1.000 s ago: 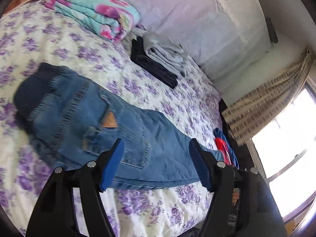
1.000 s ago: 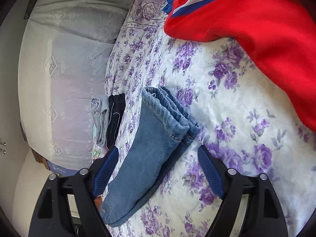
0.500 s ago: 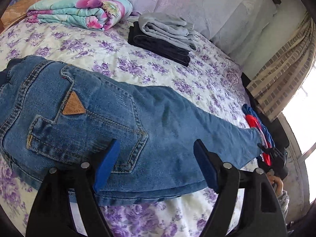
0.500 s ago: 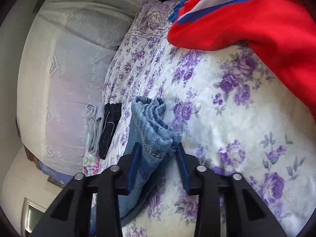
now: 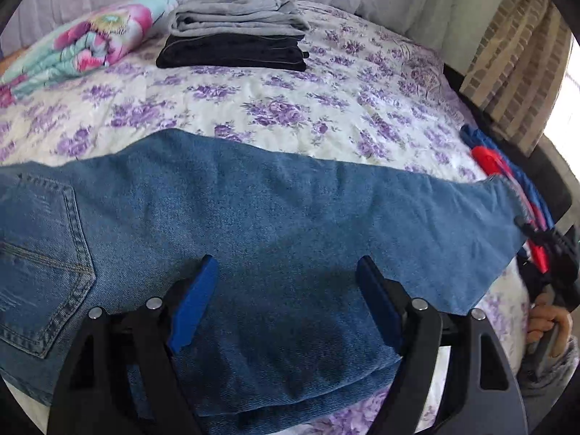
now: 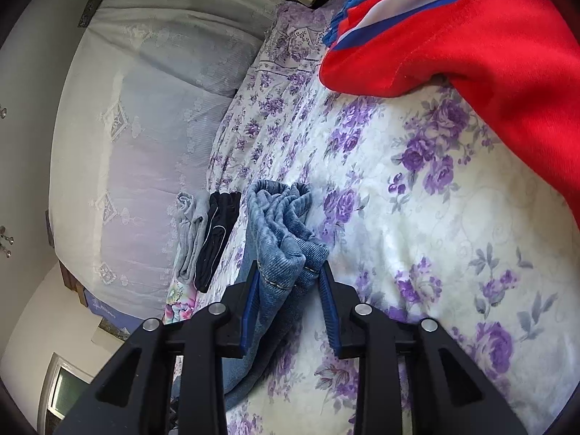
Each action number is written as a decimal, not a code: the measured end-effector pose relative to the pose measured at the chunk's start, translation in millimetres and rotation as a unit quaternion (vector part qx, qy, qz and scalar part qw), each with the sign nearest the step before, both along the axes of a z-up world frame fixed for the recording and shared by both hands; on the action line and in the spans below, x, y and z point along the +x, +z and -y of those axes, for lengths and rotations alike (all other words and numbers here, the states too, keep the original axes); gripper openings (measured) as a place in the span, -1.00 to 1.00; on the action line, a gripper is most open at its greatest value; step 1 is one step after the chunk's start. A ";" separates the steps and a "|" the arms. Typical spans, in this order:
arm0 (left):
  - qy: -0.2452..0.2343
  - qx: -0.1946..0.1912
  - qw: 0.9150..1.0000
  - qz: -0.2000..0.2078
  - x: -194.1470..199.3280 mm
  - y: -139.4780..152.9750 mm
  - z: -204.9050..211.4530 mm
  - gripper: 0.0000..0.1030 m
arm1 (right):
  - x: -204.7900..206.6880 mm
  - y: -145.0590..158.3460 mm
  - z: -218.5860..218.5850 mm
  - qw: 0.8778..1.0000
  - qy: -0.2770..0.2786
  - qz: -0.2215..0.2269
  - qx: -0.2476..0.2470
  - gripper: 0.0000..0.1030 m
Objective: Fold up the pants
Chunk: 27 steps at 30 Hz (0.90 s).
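Blue jeans [image 5: 253,210] lie folded lengthwise across the floral bed, back pocket at the left, leg ends at the right. My left gripper [image 5: 286,290] is open, its blue pads low over the middle of the legs, straddling the denim. My right gripper [image 6: 290,282] is shut on the bunched leg hems [image 6: 286,224] of the jeans, and holds them just above the sheet. The right gripper also shows at the far right of the left wrist view [image 5: 551,250], at the hem end.
A stack of folded grey and black pants [image 5: 235,36] sits at the back of the bed, beside a rolled floral blanket [image 5: 83,47]. A red and blue garment [image 6: 489,43] lies close to the hems. The bedsheet [image 5: 308,108] stretches between. A curtain [image 5: 514,65] hangs right.
My left gripper has come down and forward over the jeans' legs, still open. My right gripper has closed on the leg hems and bunched them.
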<state>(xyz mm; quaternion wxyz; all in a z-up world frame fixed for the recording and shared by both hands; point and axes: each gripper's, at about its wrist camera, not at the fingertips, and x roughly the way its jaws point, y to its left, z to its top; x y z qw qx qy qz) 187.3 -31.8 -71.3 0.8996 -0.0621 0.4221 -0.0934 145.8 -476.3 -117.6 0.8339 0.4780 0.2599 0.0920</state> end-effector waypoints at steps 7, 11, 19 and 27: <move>-0.004 -0.027 1.000 0.007 2.1 10.7 30.4 0.55 | 1.5 5.7 -6.4 1.000 0.004 0.005 -0.008 -0.03; -0.046 0.042 0.998 0.026 -2.5 -0.4 72.3 0.78 | 7.3 16.6 -17.5 1.000 0.009 0.003 -0.021 0.43; -0.021 -0.066 0.997 0.046 -18.1 23.8 -4.0 0.80 | -30.9 46.2 -1.9 1.000 -0.013 -0.006 -0.012 0.59; 0.021 -0.035 0.998 0.047 -34.5 -2.7 -41.4 0.79 | 58.2 109.1 -149.1 0.941 0.331 0.051 -0.054 0.59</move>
